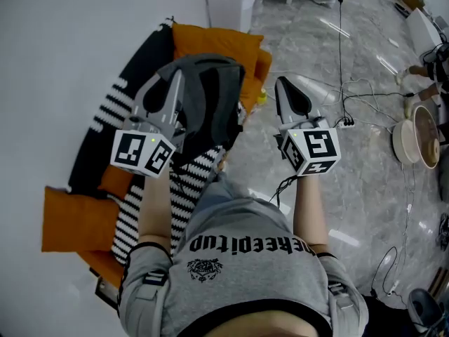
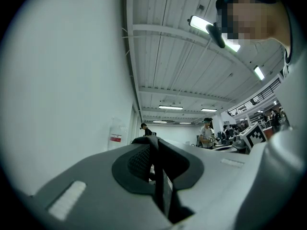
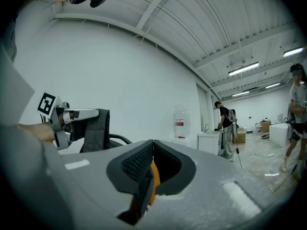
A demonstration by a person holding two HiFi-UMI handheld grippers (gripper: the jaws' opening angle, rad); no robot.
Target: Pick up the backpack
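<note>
The dark grey backpack (image 1: 210, 100) hangs off the orange-cushioned sofa (image 1: 217, 41), held from above. My left gripper (image 1: 177, 76) is shut on its top strap. In the left gripper view the jaws (image 2: 152, 140) pinch a thin black strap (image 2: 160, 176) that runs down between them. My right gripper (image 1: 280, 81) stands to the right of the bag, apart from it, over the floor. Its jaws (image 3: 152, 143) are shut with nothing in them; only orange shows behind the gap. In the right gripper view the backpack (image 3: 96, 133) hangs at the left under the other gripper.
A black-and-white striped blanket (image 1: 182, 188) drapes the sofa, against a white wall. Cables (image 1: 342, 48) and a power strip (image 1: 346, 123) lie on the marble floor, with round bowls (image 1: 414, 135) at the right. People stand far off by a white cabinet (image 3: 208, 143).
</note>
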